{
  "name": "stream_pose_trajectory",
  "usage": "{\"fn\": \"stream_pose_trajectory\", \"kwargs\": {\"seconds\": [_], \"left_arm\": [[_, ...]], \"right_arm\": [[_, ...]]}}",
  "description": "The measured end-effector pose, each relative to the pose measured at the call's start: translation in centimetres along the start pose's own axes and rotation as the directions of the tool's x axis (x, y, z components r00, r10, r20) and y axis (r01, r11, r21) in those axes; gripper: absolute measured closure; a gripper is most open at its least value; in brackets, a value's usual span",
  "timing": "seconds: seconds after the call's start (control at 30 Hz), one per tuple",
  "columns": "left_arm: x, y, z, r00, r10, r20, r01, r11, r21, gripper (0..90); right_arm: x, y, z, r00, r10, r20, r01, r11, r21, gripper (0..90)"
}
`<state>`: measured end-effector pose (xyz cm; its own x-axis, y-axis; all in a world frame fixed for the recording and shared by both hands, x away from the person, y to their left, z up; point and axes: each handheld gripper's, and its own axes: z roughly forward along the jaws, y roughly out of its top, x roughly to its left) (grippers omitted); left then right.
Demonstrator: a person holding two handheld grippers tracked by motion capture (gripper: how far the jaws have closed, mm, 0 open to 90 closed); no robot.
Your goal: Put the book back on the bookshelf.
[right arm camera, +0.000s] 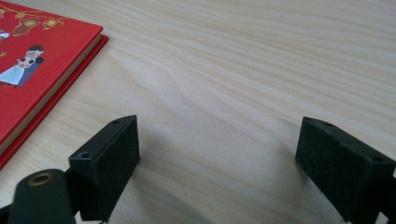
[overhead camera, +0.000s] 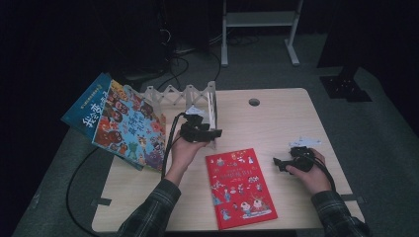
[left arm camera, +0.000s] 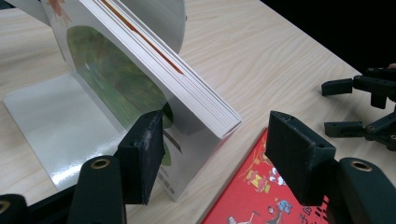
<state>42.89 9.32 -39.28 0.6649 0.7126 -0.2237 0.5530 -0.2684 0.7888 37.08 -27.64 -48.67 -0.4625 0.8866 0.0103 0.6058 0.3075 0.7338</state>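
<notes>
A white-covered book [left arm camera: 140, 88] with a green picture leans tilted on the wooden table [overhead camera: 276, 123]. Its lower corner sits between the jaws of my left gripper [left arm camera: 219, 156]. A gap shows between the page edges and the right pad [left arm camera: 299, 154], so the jaws stand open. In the high view my left gripper [overhead camera: 213, 132] is at the right end of a white folding rack [overhead camera: 183, 93]. A red picture book [overhead camera: 239, 187] lies flat at the front middle. My right gripper [overhead camera: 277, 162] rests to its right, open over bare wood [right arm camera: 217, 154], nothing between its pads.
Two large picture books, one colourful [overhead camera: 131, 128] and one blue [overhead camera: 85, 106], lean over the table's left edge. A glossy white sheet [left arm camera: 51, 126] lies flat under the leaning book. A cable hole [overhead camera: 254, 102] sits at the back. Bare wood lies between the red book [right arm camera: 37, 60] and the right gripper.
</notes>
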Motion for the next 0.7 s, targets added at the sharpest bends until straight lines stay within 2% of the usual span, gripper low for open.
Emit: {"fn": "stream_pose_trajectory", "kwargs": {"seconds": [0.37,0.7], "left_arm": [[-0.1,-0.2,-0.8,1.0000,0.003,0.004,-0.003,0.9999,-0.011,30.3],[-0.3,-1.1,-1.9,0.9995,0.023,0.019,-0.023,0.9997,0.012,26.2]], "right_arm": [[0.0,0.0,0.0,1.0000,0.000,0.000,0.000,1.000,0.000,12.3],[0.0,0.0,0.0,1.0000,-0.002,0.000,0.002,1.000,0.000,12.3]]}}
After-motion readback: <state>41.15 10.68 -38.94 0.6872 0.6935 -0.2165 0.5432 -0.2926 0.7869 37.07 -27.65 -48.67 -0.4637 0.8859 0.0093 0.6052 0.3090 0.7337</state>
